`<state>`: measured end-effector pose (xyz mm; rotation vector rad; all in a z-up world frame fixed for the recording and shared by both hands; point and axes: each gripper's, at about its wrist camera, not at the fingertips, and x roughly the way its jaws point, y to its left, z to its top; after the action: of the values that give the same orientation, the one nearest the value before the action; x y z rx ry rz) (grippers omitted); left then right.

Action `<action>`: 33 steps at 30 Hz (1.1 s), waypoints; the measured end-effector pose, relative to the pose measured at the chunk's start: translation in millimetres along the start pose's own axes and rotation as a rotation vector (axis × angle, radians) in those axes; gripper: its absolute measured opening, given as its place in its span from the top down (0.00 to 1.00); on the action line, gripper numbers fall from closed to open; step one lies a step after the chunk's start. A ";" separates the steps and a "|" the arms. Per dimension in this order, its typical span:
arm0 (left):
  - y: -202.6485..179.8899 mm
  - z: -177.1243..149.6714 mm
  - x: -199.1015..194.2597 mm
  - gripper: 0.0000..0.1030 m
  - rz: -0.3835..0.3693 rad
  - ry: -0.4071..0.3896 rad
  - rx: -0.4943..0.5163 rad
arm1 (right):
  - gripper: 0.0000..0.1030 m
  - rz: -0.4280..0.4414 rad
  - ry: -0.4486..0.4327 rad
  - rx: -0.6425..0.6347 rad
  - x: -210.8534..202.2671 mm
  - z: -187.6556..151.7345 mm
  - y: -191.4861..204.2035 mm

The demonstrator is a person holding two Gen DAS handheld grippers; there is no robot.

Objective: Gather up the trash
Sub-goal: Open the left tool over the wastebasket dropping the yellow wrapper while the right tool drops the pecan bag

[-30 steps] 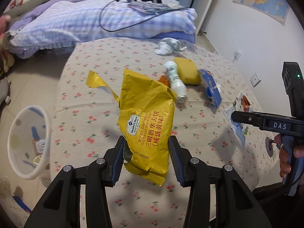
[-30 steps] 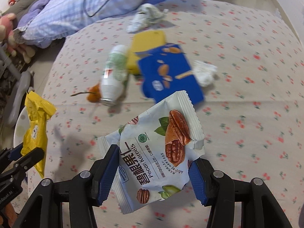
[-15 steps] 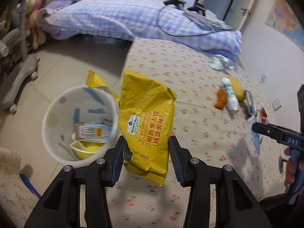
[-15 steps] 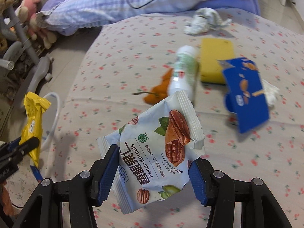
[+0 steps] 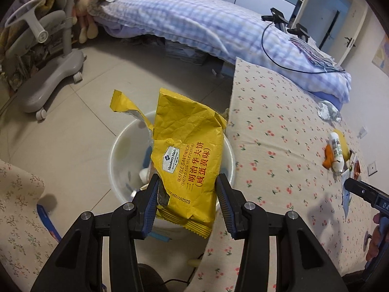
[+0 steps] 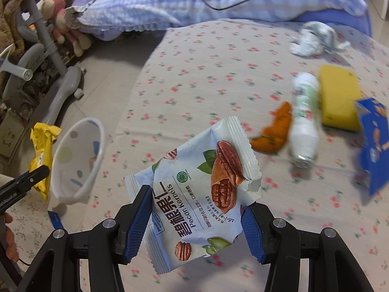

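Observation:
My left gripper (image 5: 187, 199) is shut on a yellow waffle wrapper (image 5: 187, 155) and holds it right above the white trash bin (image 5: 116, 150) on the floor beside the table. My right gripper (image 6: 197, 219) is shut on a white pecan kernels packet (image 6: 206, 189) over the flowered tablecloth (image 6: 206, 56). The right wrist view shows the bin (image 6: 77, 160) at the left table edge, with the yellow wrapper (image 6: 41, 150) beside it. On the table lie an orange peel (image 6: 272, 131), a white bottle (image 6: 304, 116), a yellow sponge (image 6: 340, 102), a blue packet (image 6: 372, 143) and crumpled paper (image 6: 313, 39).
A bed with a checked blanket (image 5: 194, 24) stands behind the table. A grey chair base on wheels (image 5: 51, 68) and soft toys (image 6: 58, 12) stand on the tiled floor to the left. A second flowered surface (image 5: 17, 206) is at the lower left.
My left gripper has swung left off the table with the yellow wrapper and now hangs over the bin. My right gripper has moved left with the pecan packet, toward the bin.

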<state>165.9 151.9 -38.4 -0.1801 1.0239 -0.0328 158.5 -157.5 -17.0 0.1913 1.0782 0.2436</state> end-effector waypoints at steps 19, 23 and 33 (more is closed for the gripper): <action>77.9 -27.3 -28.2 0.02 0.193 0.057 -0.107 | 0.42 0.127 -0.022 -0.129 71.2 18.2 120.8; 93.2 -30.9 -37.7 0.02 0.228 0.044 -0.108 | 0.42 0.145 -0.039 -0.154 84.6 22.9 143.2; 115.5 -35.6 -39.4 0.02 0.249 0.063 -0.154 | 0.38 0.190 -0.060 -0.159 108.2 27.2 163.9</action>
<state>108.4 265.3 -42.1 -0.1912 1.1061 0.2689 214.5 29.6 -51.4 0.1569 0.9773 0.4901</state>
